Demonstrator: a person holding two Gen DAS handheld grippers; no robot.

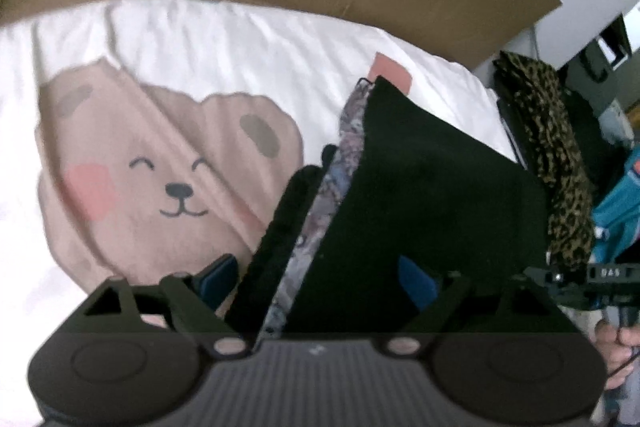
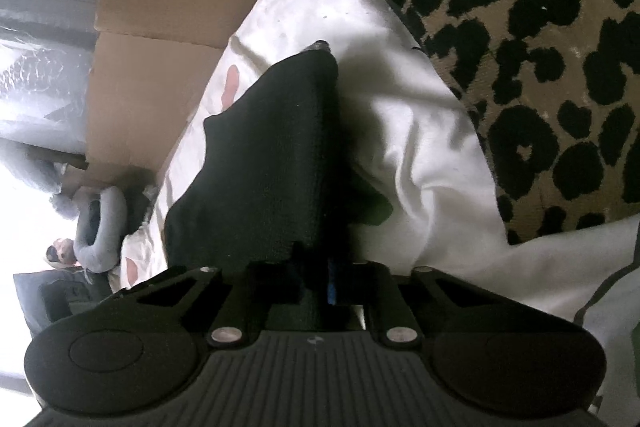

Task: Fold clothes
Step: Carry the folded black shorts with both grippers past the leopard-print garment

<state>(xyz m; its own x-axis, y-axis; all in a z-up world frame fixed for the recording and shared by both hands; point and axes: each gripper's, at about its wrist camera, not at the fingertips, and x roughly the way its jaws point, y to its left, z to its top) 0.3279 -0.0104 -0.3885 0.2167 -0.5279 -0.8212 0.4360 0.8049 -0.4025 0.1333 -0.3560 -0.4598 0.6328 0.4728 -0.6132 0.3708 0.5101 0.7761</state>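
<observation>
White sheet [image 2: 420, 147]: R gripper [image 2: 320, 287] clamps blk garment [image 2: 260, 167].

Black garment [image 1: 420, 187] with patterned lining, lifted above bear-print sheet [image 1: 168, 163]

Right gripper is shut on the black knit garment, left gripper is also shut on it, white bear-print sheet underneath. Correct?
Not quite. In the left wrist view the left gripper is open, its blue pads either side of the black knit garment. The right gripper is shut on it, over the white bear-print sheet.

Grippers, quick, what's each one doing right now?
Left gripper: jaws open, straddling the black garment's edge, not pressing.
Right gripper: jaws shut on the black garment.
</observation>
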